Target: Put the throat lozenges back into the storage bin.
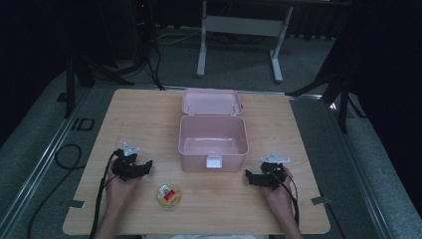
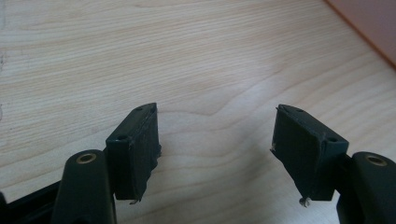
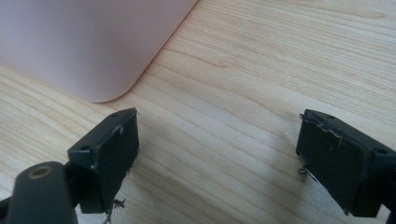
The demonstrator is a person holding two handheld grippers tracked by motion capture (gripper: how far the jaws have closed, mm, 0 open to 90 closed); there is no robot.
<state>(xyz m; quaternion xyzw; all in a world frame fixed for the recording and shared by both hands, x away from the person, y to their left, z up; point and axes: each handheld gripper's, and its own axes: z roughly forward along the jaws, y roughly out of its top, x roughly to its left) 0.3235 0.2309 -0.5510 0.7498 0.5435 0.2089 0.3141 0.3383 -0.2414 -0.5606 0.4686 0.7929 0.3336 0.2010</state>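
Your L gripper [image 1: 148,166] sits on the table [image 1: 99,144] at front-left, held in your left hand [image 1: 121,181], jaws apart w/ nothing between, just bare wood under them in the left gripper view. Pink corner at top right of that view is the box. Right of that hand, near the front edge, a small round tin [image 1: 169,195] w/ red/yellow label lies flat, apart from both grippers and just in front of the box. Center: pink box [image 1: 213,141], lid [image 1: 211,101] swung back and open, inside looks empty, white latch [image 1: 214,161] on the front wall facing you. R gripper [image 1: 249,175] at front-right in your right hand [image 1: 279,191], pointing toward the box's front-right corner, near but not touching. Its jaws are also spread wide, nothing gripped; box corner [image 3: 93,46] is close ahead in the right gripper view.
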